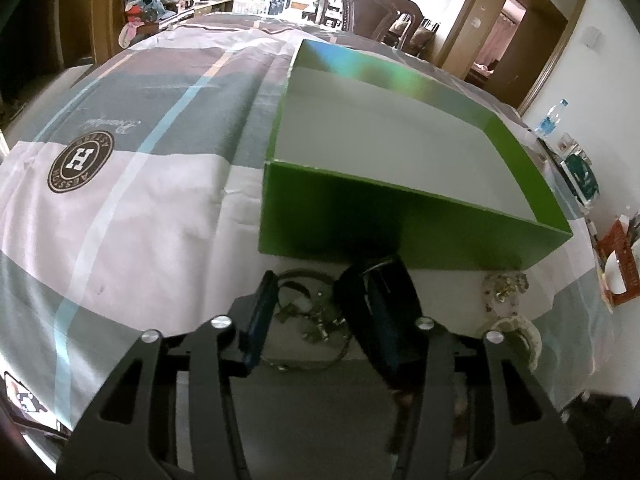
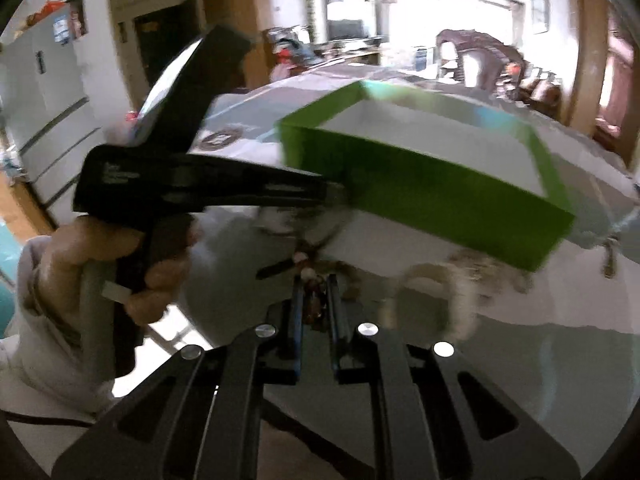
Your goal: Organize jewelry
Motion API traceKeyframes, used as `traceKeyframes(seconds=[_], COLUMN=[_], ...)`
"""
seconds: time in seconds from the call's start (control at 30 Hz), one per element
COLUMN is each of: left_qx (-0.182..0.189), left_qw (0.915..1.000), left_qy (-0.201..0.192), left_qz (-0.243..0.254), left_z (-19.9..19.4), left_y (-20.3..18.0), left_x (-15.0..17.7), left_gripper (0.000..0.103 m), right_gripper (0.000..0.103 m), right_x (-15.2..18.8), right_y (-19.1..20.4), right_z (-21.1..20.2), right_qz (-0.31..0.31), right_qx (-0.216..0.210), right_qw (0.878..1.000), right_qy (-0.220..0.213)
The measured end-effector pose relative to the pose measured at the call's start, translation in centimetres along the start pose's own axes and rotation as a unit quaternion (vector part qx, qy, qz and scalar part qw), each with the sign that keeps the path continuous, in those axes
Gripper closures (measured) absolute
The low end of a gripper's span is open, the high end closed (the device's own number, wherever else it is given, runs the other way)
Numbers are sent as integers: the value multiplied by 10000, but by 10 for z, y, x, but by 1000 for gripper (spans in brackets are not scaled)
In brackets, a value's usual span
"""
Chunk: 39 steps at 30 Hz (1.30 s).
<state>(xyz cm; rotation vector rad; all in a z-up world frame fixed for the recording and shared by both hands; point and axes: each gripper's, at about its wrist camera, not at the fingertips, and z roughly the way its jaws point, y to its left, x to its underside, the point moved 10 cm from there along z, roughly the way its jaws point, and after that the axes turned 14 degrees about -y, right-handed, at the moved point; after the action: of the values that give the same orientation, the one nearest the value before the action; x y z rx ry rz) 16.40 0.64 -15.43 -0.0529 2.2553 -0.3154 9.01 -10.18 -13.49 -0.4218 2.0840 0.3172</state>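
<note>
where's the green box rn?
In the left wrist view the green box sits open on the striped tablecloth, right of centre, just beyond the jewelry pile that lies between the left gripper fingers.

Backlit daylight, fisheye warp, motion blur

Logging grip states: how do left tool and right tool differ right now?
The left tool stands open, straddling a tangle of metal jewelry without pressing it; the right tool is shut on a small reddish beaded piece. Left view is sharp, right is blurred. Both point down toward the cloth before the green box.
</note>
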Motion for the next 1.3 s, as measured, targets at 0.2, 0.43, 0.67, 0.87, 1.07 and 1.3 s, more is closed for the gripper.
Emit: traceKeyframes(seconds=[0.2, 0.43, 0.67, 0.87, 1.07, 1.3], left_qx=[-255, -694, -988, -1035, -850, -745], left_qw=[9994, 9965, 9923, 9911, 9931, 9942], left_qy=[-165, -321, -535, -499, -376, -365], left_qz=[171, 343, 526, 665, 709, 679], left_z=[1, 1, -14, -24, -37, -38], left_y=[0, 7, 17, 24, 24, 23], left_x=[-3, -7, -13, -5, 5, 5], left_gripper=[50, 51, 51, 51, 50, 48], right_gripper=[95, 95, 95, 95, 95, 80], right_x=[0, -6, -10, -4, 20, 20], right_y=[-34, -66, -97, -131, -146, -136], right_z=[-14, -27, -23, -26, -25, -27], right_qz=[289, 421, 508, 530, 615, 789], right_qx=[351, 889, 1420, 2120, 2292, 2108], right_qw=[9989, 9946, 9878, 9753, 9714, 9742], right_qy=[-116, -317, -390, -330, -64, -140])
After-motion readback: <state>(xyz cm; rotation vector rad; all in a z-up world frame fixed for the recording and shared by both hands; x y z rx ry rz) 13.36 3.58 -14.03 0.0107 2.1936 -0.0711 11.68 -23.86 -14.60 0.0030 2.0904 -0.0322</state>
